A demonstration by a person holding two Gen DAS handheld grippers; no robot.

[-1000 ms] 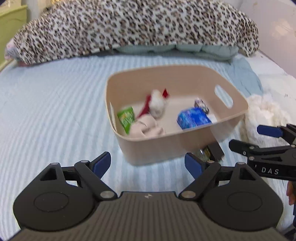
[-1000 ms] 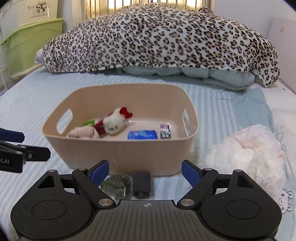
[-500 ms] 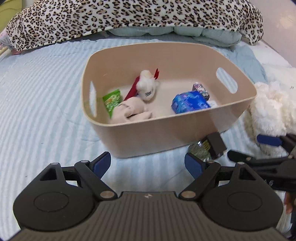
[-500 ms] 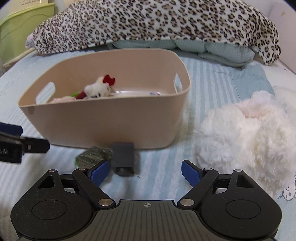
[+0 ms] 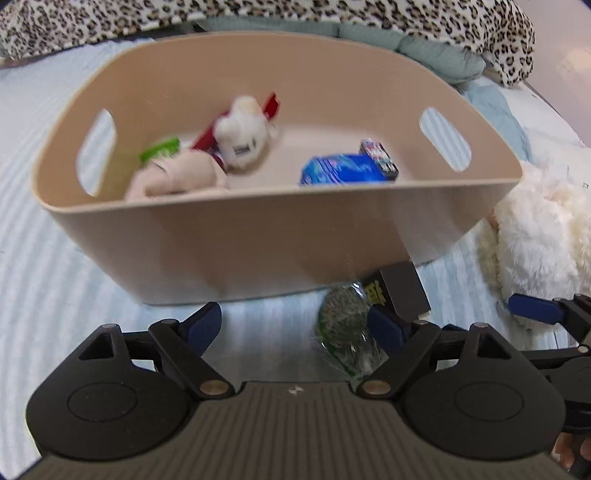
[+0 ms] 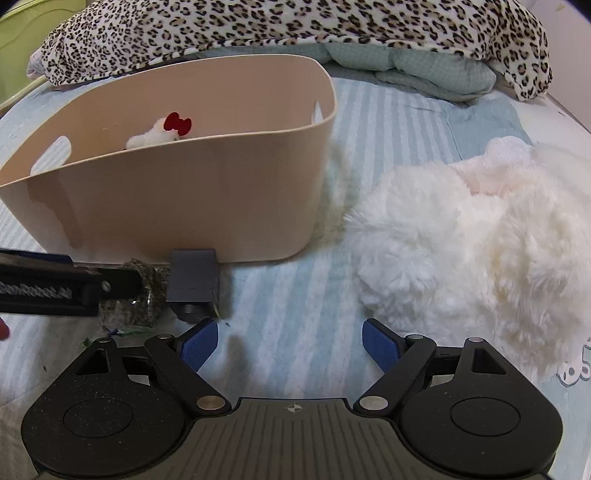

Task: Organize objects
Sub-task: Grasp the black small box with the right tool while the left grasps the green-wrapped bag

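Left gripper [image 5: 295,326] fingers spread wide, green packet [image 5: 345,332] by right finger, ready to grab. Right gripper [image 6: 290,341] spread too, empty. Bin [image 5: 258,236] just ahead for dropping.

The near wall of the tan bin [image 6: 192,192] is hiding most of the white plush toy [image 6: 157,134] in the right wrist view, so only its head and red bow are showing. The left gripper [image 6: 122,282] is covering part of the green packet [image 6: 142,299] there. In the left wrist view the toys in the bin are looking blurry. The leopard blanket [image 5: 461,33] is getting cut off at the far edge. The fluffy white thing [image 6: 480,240] is running off the right edge.
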